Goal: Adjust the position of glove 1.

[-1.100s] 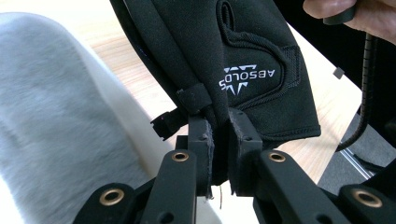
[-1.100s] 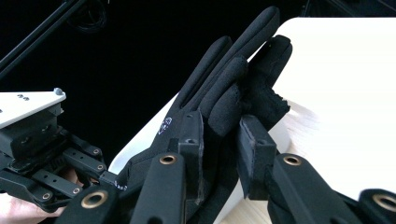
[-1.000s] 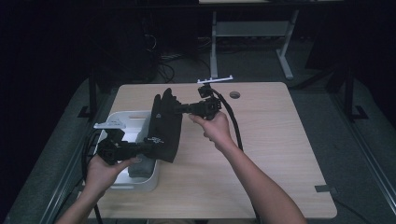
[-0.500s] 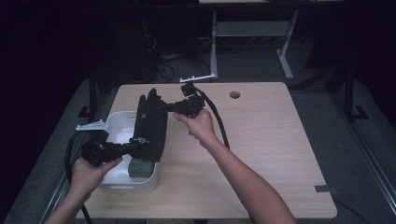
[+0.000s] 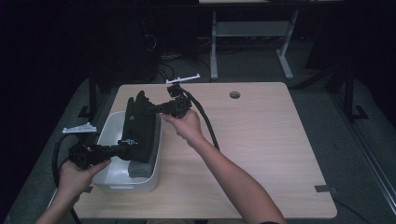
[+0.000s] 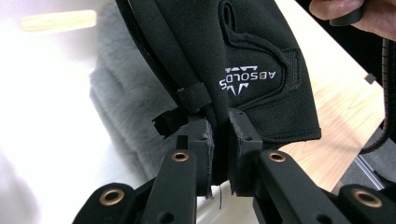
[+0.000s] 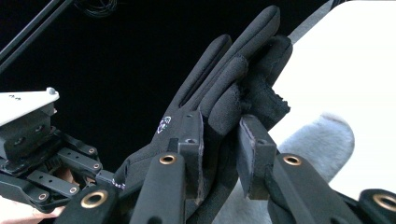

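You hold the black glove (image 5: 140, 123) stretched above the white bin (image 5: 108, 135), your left gripper (image 5: 122, 148) clamped on its cuff and your right gripper (image 5: 154, 109) pinching its fingertips.

In the high view the black glove (image 5: 140, 126) hangs in front of the white bin (image 5: 108, 175), hiding much of the bin's inside and most of the grey cloth (image 5: 138, 169) lying there, and both of the person's forearms run off the bottom edge. In the left gripper view the glove's fingers are cut off at the top, and the bin is washed out to glare. The glove's small logo is too tiny to read in the right gripper view.
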The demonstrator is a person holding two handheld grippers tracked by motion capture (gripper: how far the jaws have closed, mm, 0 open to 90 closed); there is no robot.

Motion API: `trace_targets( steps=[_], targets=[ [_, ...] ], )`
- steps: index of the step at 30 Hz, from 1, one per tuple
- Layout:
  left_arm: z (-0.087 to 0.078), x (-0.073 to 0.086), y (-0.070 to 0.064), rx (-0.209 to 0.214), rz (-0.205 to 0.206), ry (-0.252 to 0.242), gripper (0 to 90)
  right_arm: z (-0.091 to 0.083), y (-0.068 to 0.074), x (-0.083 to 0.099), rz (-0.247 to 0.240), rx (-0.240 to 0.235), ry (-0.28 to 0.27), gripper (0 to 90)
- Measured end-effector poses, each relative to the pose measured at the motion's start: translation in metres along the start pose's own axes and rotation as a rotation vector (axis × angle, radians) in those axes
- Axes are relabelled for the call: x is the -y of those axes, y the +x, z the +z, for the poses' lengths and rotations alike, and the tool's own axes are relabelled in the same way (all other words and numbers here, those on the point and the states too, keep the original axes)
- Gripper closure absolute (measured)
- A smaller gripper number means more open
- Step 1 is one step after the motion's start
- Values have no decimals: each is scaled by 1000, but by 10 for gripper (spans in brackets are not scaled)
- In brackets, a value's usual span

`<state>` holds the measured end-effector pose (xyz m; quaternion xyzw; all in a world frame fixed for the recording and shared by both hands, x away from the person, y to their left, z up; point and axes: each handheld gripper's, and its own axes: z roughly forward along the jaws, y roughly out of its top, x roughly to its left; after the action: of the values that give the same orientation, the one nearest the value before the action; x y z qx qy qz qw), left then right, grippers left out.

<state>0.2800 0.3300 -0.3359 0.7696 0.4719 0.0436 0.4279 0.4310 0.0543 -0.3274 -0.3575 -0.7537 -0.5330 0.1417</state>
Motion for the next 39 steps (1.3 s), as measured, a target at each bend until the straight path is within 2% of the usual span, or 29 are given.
trace_targets(
  steps=[7,20,39],
  targets=[
    [-3,6,7,-10,-20,5,813,15,0,1,0,-6,14,731],
    [2,17,17,-14,-44,27,813,32,-6,8,14,3,44,729],
    [27,30,24,5,-75,90,806,44,-29,29,39,48,106,720]
  ],
)
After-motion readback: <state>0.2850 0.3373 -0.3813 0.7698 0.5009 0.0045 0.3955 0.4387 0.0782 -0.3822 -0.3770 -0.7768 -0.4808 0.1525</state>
